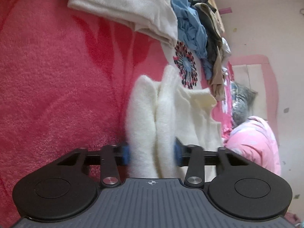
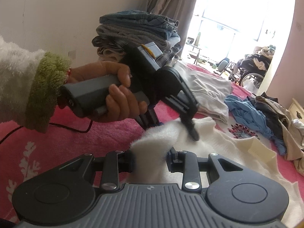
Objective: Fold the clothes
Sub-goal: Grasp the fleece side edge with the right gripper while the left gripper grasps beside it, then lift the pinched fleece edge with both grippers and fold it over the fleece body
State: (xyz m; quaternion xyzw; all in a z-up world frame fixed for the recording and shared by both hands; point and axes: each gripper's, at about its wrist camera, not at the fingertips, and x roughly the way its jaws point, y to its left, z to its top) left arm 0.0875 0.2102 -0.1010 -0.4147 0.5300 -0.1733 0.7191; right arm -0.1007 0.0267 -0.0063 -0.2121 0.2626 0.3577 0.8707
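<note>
A white fluffy garment [image 1: 165, 114] lies bunched on the pink bed blanket [image 1: 47, 76]. In the left wrist view my left gripper [image 1: 152, 153] has its blue pads pressed against a thick fold of it. The right wrist view shows that same left gripper [image 2: 170, 131], held by a hand [image 2: 117, 87] in a green-cuffed fluffy sleeve, pinching the garment [image 2: 218, 146] from above. Just in front of the camera, my right gripper [image 2: 151, 160] is shut on another raised fold of the same garment. The two grips sit close together.
A folded cream garment [image 1: 123, 5] and a heap of unfolded blue and dark clothes [image 2: 250, 112] lie beyond. A white cloth with a round flower print [image 2: 241, 131] lies under the garment. Folded jeans are stacked [image 2: 138, 30] by the wall. A black cable [image 2: 72, 129] crosses the blanket.
</note>
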